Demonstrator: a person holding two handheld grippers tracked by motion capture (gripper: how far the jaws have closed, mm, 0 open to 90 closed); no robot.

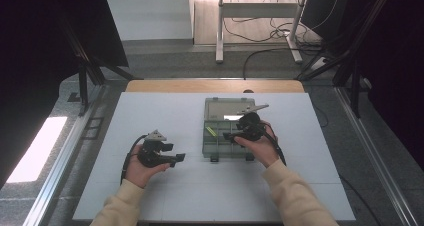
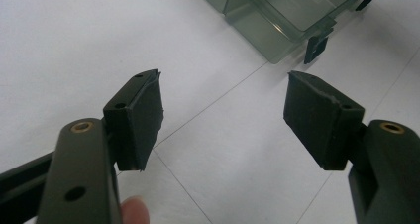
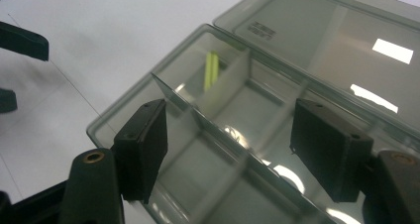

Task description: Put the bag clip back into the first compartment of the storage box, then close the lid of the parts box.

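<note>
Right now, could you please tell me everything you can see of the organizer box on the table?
The box is smoky translucent plastic, lying open on the white table, its lid laid back flat on the far side. Thin dividers split the tray into compartments; one on its left side holds a thin yellow-green piece, the others that show look empty. Dark latch tabs stick out at its near edge. The right claw hovers open above the tray; the left claw is open beside it, apart.

Clear smoky plastic compartment box [image 1: 227, 131] lies centre-right on the white table [image 1: 165, 116], lid open behind; thin yellow-green sticks [image 3: 211, 71] in a far-left compartment.
</note>
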